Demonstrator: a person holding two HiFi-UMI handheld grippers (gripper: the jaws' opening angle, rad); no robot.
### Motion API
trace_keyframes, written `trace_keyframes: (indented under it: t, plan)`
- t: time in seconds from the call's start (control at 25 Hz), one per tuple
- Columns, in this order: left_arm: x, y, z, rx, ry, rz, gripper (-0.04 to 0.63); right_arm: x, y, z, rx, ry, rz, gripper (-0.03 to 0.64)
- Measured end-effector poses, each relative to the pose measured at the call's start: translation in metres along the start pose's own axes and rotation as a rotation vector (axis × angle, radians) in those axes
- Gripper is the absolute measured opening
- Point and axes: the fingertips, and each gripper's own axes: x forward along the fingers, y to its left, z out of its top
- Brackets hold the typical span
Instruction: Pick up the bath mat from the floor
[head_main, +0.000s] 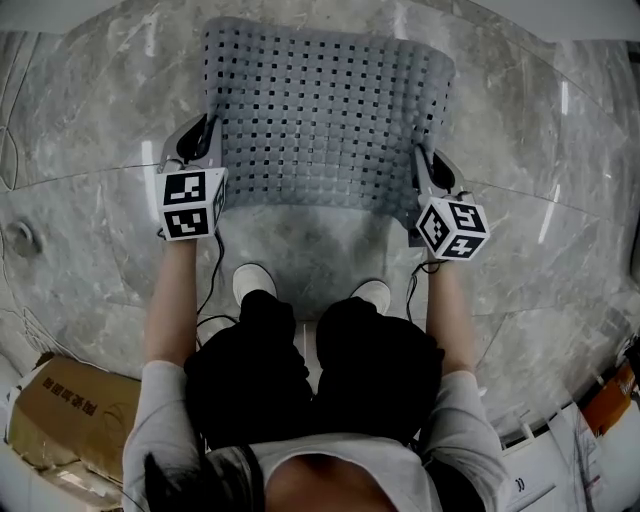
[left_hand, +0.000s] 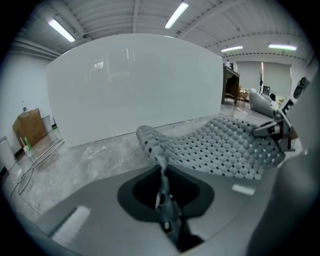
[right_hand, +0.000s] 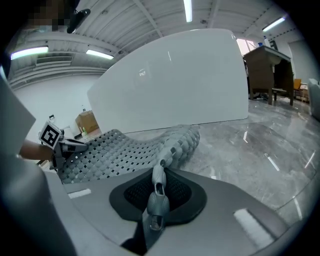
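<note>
A grey rubber bath mat with rows of square holes stretches away from me over the marble floor. Its near edge is raised and its far part sags toward the floor. My left gripper is shut on the mat's near left corner, and my right gripper is shut on the near right corner. In the left gripper view a fold of the mat is pinched between the jaws of the left gripper. The right gripper view shows the same, with the mat running out of the right gripper.
The person's two white shoes stand just behind the mat's near edge. A large white curved wall rises beyond the mat. A cardboard box lies at the lower left, and a dark desk stands far right.
</note>
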Motion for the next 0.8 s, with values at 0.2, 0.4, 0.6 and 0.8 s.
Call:
trace_keyframes:
  t: [0.2, 0.4, 0.6, 0.8]
  plan:
    - [-0.029, -0.004, 0.040, -0.019, -0.024, -0.023, 0.035, -0.032, 0.004, 0.034, 0.038, -0.041, -0.040, 0.038]
    - [-0.066, -0.009, 0.090, 0.008, -0.052, -0.039, 0.035, -0.072, 0.012, 0.077, 0.046, -0.057, -0.061, 0.038]
    - [-0.116, -0.014, 0.152, 0.001, -0.092, -0.046, 0.035, -0.120, 0.024, 0.134, 0.045, -0.080, -0.070, 0.037]
    - [-0.176, -0.012, 0.215, -0.027, -0.132, -0.052, 0.037, -0.173, 0.040, 0.200, 0.048, -0.102, -0.073, 0.037]
